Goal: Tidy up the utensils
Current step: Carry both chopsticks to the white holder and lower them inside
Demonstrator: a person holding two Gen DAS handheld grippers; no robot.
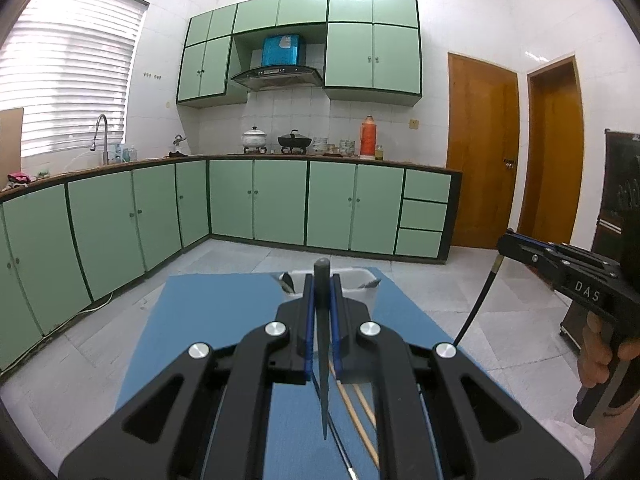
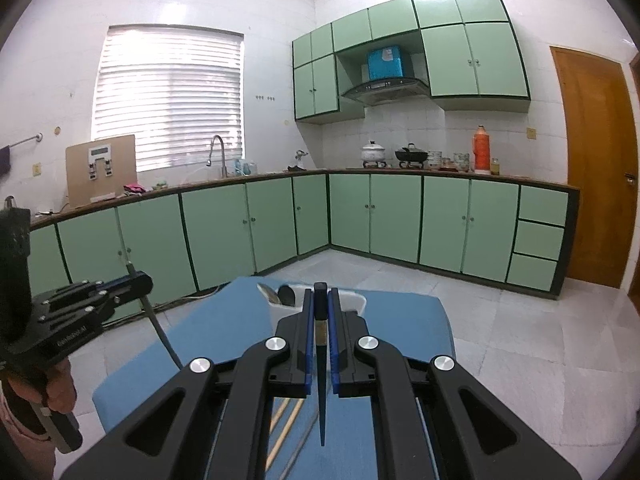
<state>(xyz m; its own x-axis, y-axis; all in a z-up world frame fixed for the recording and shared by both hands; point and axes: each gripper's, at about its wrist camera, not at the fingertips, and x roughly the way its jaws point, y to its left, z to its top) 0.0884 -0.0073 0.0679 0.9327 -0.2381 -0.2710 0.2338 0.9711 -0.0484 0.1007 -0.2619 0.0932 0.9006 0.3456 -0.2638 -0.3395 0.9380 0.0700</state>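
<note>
Left gripper (image 1: 322, 312): I am clenching a grey chopstick (image 1: 322, 280).
Right gripper (image 2: 320, 312): clenching a blue chopstick (image 2: 320, 296).
Bin (image 2: 356, 300): at 12 o'clock.
Risk: thin sticks slipping, missing it.

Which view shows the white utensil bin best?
The right wrist view: the white utensil bin shows its rim and two utensil heads inside on the left. The left wrist view shows only rim parts behind the left hand-held gripper.

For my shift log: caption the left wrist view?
Left gripper shut on a dark chopstick above the blue mat.
</note>
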